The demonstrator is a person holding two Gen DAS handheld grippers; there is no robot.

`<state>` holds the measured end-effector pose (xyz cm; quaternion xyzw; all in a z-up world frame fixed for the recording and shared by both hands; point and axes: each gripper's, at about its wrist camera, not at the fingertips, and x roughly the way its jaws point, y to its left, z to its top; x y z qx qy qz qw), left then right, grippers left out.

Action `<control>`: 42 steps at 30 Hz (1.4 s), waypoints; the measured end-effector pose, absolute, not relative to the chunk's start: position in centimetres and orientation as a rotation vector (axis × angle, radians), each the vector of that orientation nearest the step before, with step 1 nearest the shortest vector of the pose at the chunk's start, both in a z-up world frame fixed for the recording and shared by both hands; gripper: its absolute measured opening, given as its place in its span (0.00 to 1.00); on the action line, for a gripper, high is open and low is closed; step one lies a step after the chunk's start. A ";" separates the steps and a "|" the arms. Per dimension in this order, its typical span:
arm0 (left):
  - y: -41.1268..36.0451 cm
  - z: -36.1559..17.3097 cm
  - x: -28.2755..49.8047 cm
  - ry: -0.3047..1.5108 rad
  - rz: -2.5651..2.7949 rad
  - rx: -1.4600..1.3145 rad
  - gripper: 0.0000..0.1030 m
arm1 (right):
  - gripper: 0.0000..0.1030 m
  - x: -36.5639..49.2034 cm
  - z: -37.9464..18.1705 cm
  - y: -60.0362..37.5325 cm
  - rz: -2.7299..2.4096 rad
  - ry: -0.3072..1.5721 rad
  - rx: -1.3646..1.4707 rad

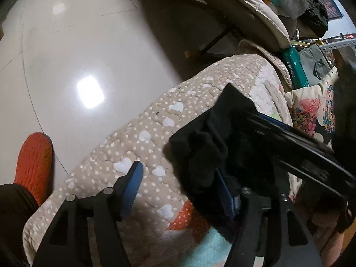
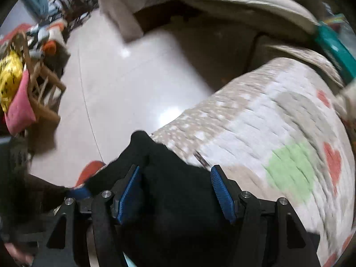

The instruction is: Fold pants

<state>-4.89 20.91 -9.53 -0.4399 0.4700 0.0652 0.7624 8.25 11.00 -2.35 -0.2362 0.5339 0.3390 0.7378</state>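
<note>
Folding scene: black pants [image 1: 213, 140] bunched over the edge of a quilted heart-print blanket [image 1: 138, 138], glossy tiled floor [image 1: 89, 44] beyond.
Left gripper [image 1: 180, 184]: jaws apart, one blue pad [image 1: 133, 187] bare over the blanket; the other finger sits under the dark cloth, and whether it presses on it cannot be told.
Pants, left view: crumpled lump draped on the right-hand finger, next to the other tool's black bar [image 1: 300, 146].
Right gripper [image 2: 175, 193]: jaws wide, both ribbed blue pads [image 2: 220, 191] showing.
Pants, right view: black cloth [image 2: 178, 200] fills the gap between the pads and peaks just ahead of them; a firm pinch is not visible.
Blanket, right view: blurred, pale with a green patch [image 2: 289, 171] and red hearts.
Floor side: an orange slipper [image 1: 35, 162] by the blanket's edge.
</note>
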 end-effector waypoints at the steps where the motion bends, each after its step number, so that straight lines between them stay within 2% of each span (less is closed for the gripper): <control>1: 20.6 -9.4 -4.8 1.024 0.151 -0.942 0.65 | 0.68 8.6 -3.1 11.3 0.749 1.181 -0.534; 3: 20.4 -9.3 -4.5 1.036 0.157 -0.923 0.65 | 0.68 8.7 -4.3 12.4 0.761 1.190 -0.573; 4: 20.4 -9.3 -4.4 1.046 0.153 -0.917 0.58 | 0.66 8.3 -4.3 12.8 0.769 1.186 -0.585; 5: 20.5 -9.1 -4.4 1.053 0.133 -0.921 0.48 | 0.40 7.9 -4.3 13.2 0.787 1.181 -0.586; 7: 20.4 -8.4 -4.3 1.041 0.053 -0.943 0.13 | 0.34 7.4 -3.9 13.4 0.781 1.164 -0.594; 8: 20.3 -8.0 -4.3 1.038 0.035 -0.941 0.13 | 0.29 7.0 -3.4 13.2 0.784 1.155 -0.582; 10: 19.8 -6.7 -4.7 1.004 0.014 -0.904 0.13 | 0.27 6.7 -2.5 12.2 0.783 1.132 -0.548; 15: 17.3 -4.2 -4.8 0.933 -0.084 -0.855 0.13 | 0.27 5.5 1.6 7.9 0.751 1.030 -0.425; 21: 10.5 -2.5 -3.2 0.902 -0.337 -0.721 0.14 | 0.27 4.3 4.4 -0.5 0.644 0.961 -0.284; 23: 7.1 -2.4 -2.8 0.918 -0.456 -0.646 0.16 | 0.27 3.5 4.7 -5.1 0.597 0.950 -0.202; 25: 5.0 -2.2 -3.0 0.936 -0.531 -0.577 0.30 | 0.32 2.1 4.2 -10.3 0.537 0.962 -0.111; 31: 3.4 0.0 -4.9 0.916 -0.735 -0.526 0.54 | 0.38 -1.4 1.9 -22.9 0.180 1.016 -0.009; 35: 6.2 -0.4 -3.7 0.895 -0.571 -0.557 0.57 | 0.40 -2.9 4.6 -24.9 0.106 0.941 0.043; 38: 8.3 -2.7 -2.0 0.963 -0.429 -0.627 0.57 | 0.40 -3.1 6.0 -21.3 0.231 0.910 0.061; 42: 10.0 -5.0 -1.1 1.017 -0.348 -0.696 0.57 | 0.40 -2.9 4.5 -16.2 0.377 0.958 0.089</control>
